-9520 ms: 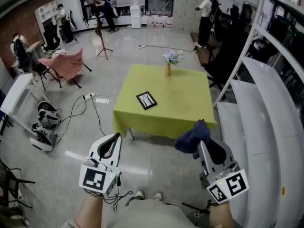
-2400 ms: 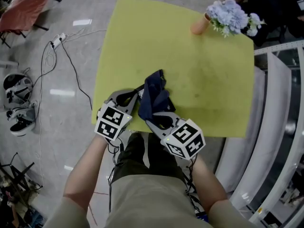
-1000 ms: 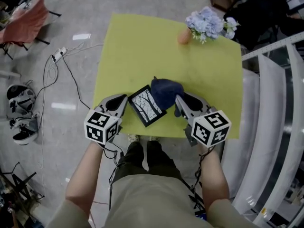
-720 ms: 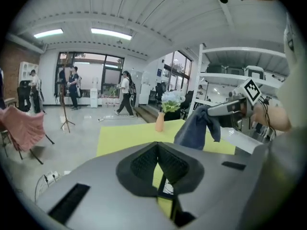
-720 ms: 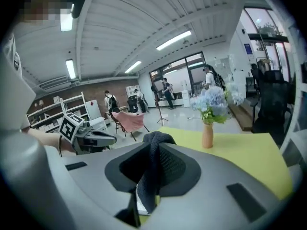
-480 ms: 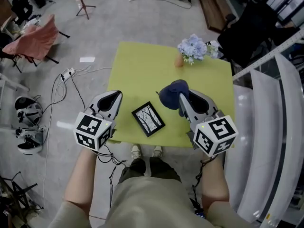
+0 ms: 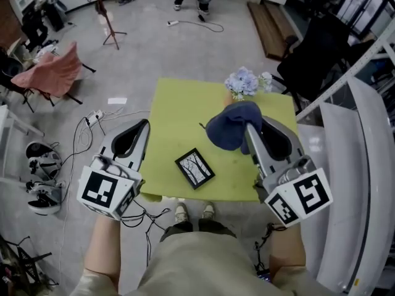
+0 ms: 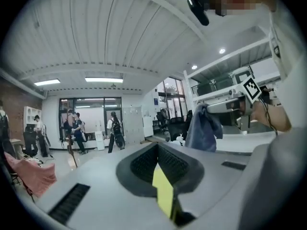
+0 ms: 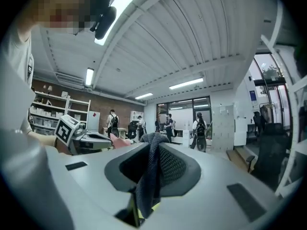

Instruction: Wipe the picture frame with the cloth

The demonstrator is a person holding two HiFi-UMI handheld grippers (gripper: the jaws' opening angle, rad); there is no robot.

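The picture frame (image 7: 194, 168), black-edged with a tree drawing, lies flat near the front edge of the yellow-green table (image 7: 179, 113). Both grippers are held high above the table and level, so their own views look across the room. My right gripper (image 7: 250, 127) is shut on the dark blue cloth (image 7: 231, 125), which bunches over its tips and hangs between its jaws (image 9: 152, 152). The cloth (image 8: 204, 128) also shows in the left gripper view. My left gripper (image 7: 142, 125) is shut with nothing in it (image 8: 158, 150). Neither gripper touches the frame.
A vase of pale blue flowers (image 7: 242, 82) stands at the table's far edge. White shelving (image 7: 364, 165) runs along the right. Cables (image 7: 92, 125) and headsets (image 7: 40, 165) lie on the floor at left, beyond a chair draped in pink (image 7: 52, 73). People stand far off.
Both grippers have risen away from the table and spread apart. The cloth, beside the frame's far corner a second ago, now hangs high above it. The frame stays where it lay.
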